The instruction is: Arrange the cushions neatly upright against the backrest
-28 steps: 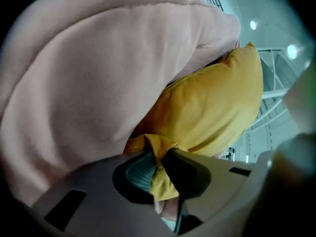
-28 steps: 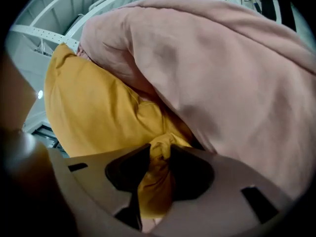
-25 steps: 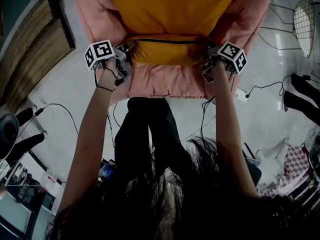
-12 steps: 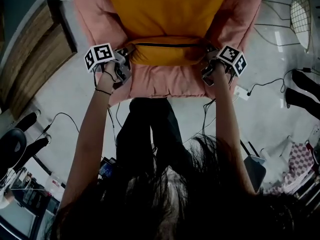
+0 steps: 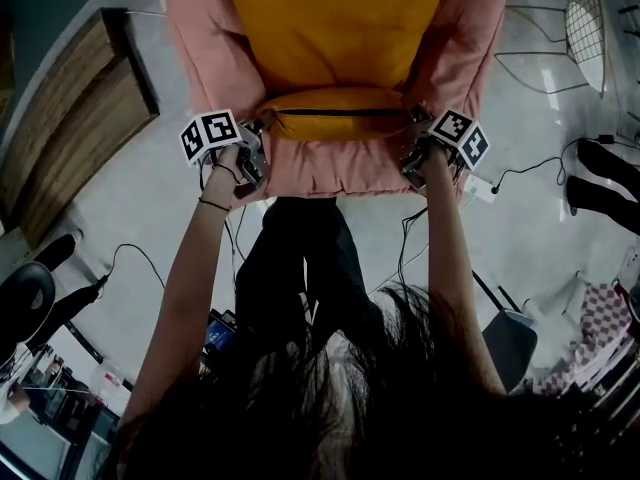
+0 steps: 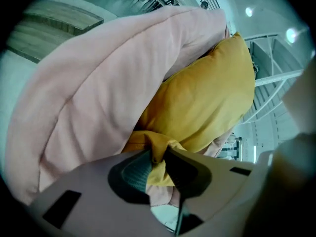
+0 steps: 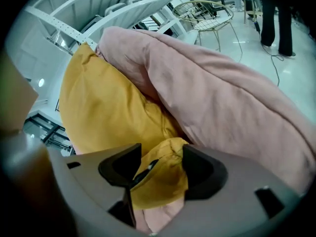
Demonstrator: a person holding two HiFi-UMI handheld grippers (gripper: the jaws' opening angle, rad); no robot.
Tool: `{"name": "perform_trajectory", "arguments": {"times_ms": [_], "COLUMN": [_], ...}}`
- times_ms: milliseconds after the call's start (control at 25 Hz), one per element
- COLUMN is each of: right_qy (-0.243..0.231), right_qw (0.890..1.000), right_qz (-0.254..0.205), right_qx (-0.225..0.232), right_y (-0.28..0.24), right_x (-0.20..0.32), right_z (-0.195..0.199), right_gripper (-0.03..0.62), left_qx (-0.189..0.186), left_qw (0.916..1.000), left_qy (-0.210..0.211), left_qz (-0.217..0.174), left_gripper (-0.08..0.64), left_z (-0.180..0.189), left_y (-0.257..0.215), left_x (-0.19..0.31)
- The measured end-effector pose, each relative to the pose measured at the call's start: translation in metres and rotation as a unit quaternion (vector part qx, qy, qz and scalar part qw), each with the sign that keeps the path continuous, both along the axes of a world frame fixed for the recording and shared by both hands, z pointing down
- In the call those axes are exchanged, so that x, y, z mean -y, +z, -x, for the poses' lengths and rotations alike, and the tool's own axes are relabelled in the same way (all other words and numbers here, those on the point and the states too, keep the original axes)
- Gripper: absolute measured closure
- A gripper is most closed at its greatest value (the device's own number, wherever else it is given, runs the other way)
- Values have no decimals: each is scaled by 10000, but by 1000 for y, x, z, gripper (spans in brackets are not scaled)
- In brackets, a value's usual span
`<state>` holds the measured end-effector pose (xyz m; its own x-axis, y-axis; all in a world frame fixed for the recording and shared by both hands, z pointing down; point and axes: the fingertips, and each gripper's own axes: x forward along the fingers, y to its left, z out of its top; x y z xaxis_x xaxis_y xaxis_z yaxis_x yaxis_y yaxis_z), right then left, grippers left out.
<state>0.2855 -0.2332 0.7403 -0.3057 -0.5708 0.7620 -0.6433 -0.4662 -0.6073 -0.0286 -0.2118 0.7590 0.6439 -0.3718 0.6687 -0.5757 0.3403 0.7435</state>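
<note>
Both grippers have slid a little lower in the head view since the earlier frame, and the zipped bottom edge (image 5: 340, 112) of the yellow cushion (image 5: 335, 28) has come with them. That cushion stands propped in the pink chair (image 5: 330, 173), its lower edge resting on the seat pad and its body leaning toward the backrest, which the cushion itself hides. The left gripper (image 5: 260, 128) is clamped on the cushion's lower left corner; its own view shows a fold of yellow fabric pinched tight between the jaws (image 6: 158, 154). The right gripper (image 5: 413, 128) has just been opening: its jaws now stand apart with the lower right corner of the cushion bunched loosely between them (image 7: 160, 157), no longer squeezed. By my reading, the step in hand is the release after seating this 1 cushion upright. Next, the left jaws would need to let go too, and both grippers should draw straight back off the corners without dragging the fabric, or the cushion may tip forward. Only 1 loose cushion is in view, so little seems left to arrange.
</note>
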Motion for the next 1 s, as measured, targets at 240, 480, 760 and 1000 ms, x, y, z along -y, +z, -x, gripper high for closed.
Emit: {"name": "perform_trajectory", "arguments": {"times_ms": [240,480,760,1000], "right_qy": [-77,-410,-1216,-1822], "right_qw": [9994,9946,9777,9470], "right_qz": [-256,-949,-1629,-2339], "right_qx": [-215,-92,-533,-1236], "right_y": [-23,-72,-140,-206], "right_x": [-11,-21,-43,-68], "right_z": [-5,19,66,108], "right_gripper": [342,342,342,344], "left_qx": [-624,-420,58,286], "left_qw": [9958,9944,9718,9319], "left_qy": [-630,105,1259,1888], "left_qz": [-241,-962,-1993,-3083], "left_gripper": [380,380,382,382], "left_z": [11,9,-11,-17], "left_y": [-24,-65,-133,-211], "left_x": [-2,-12,-31,-47]}}
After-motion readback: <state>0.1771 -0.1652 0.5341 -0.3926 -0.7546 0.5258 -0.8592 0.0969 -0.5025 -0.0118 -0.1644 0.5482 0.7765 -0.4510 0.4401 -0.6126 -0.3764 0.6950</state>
